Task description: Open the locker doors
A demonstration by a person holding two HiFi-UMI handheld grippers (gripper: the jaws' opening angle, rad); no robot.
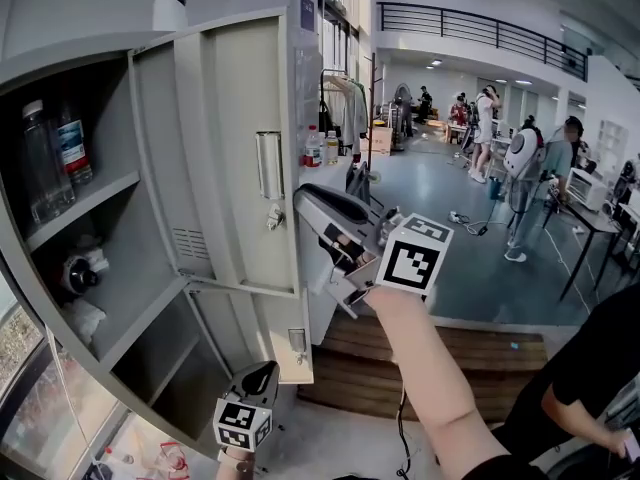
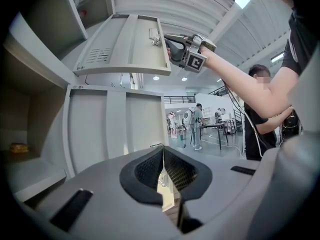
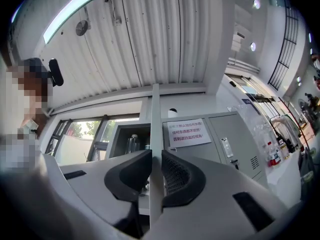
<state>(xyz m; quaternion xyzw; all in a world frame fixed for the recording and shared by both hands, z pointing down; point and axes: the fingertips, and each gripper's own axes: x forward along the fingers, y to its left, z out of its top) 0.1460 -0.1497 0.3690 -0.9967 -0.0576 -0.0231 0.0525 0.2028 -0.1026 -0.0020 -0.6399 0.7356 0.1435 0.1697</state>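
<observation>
In the head view, the tall grey steel locker (image 1: 150, 313) stands at the left with two compartments uncovered. The pale grey sheet-metal upper locker door (image 1: 235, 158) hangs well out, its hinge on the far left side and its free edge nearest the person, with its long axis upright. The right gripper (image 1: 312, 206) meets that free edge from the right, just below the door's metal handle (image 1: 268, 165). Lower down, the left gripper (image 1: 262, 378) sits at the free edge of the matching lower locker door (image 1: 275, 333), which is also swung out. Each door is therefore worked by the gripper on its own level, and any further swing goes round a hinge to the left of both.

In the left gripper view, the left gripper (image 2: 162, 159) has its pads drawn together on a thin cream strip. This appears to be the lower locker door's edge, though so little of it shows that I cannot be certain. The door's inner panel (image 2: 115, 129) runs off to the left.

In the right gripper view, the right gripper (image 3: 156, 166) pinches the upper locker door (image 3: 155, 114) edge-on. The door shows as an upright pale strip between the pads.
</observation>
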